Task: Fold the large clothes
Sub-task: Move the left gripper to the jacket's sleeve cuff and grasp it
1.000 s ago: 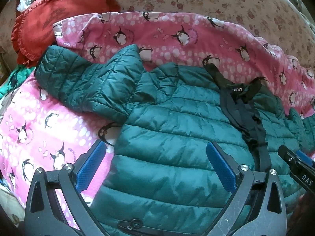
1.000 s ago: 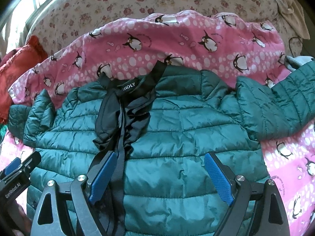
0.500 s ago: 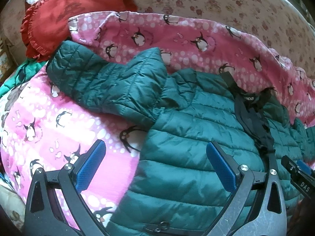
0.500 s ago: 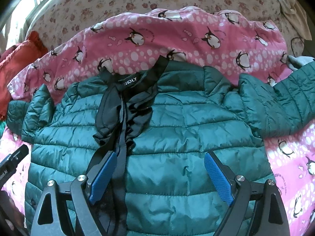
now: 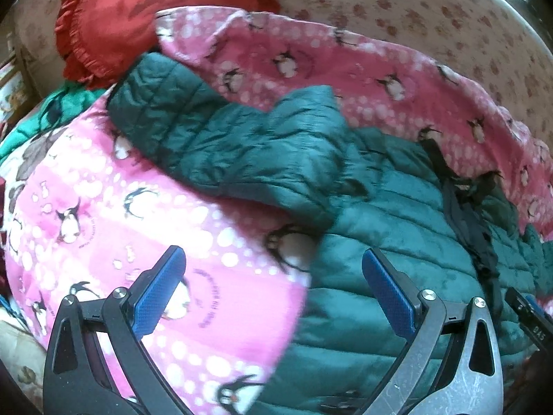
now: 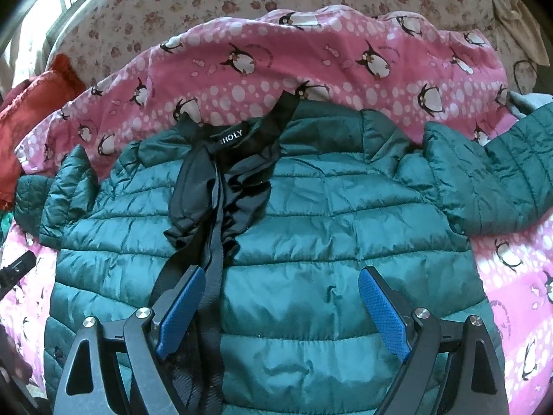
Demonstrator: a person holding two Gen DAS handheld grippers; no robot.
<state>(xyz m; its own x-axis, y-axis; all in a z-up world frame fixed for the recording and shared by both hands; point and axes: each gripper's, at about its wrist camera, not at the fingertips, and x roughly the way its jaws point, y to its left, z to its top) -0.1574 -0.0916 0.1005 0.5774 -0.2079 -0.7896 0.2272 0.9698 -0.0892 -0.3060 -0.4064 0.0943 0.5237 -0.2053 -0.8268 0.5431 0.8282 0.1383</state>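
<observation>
Two spread-jawed grippers, left (image 5: 273, 297) and right (image 6: 281, 307), hold nothing above the teal quilted puffer jacket (image 6: 293, 242); a pink penguin-print blanket (image 6: 311, 69) lies beneath, with a red ruffled cushion (image 5: 145, 17) at eleven o'clock.

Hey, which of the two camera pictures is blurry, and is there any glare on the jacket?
Left wrist view: motion-smeared, the blanket penguins and the jacket quilting soft, while the left tool stays crisp. Right wrist view: sharp, with the collar label readable and shiny highlights across the jacket. Both bend strongly at the edges.

Glossy quilted nylon-like jacket (image 6: 311, 276) on matt soft penguin-print blanket (image 6: 311, 62); tongs' pads (image 6: 380, 311) textured blue.
</observation>
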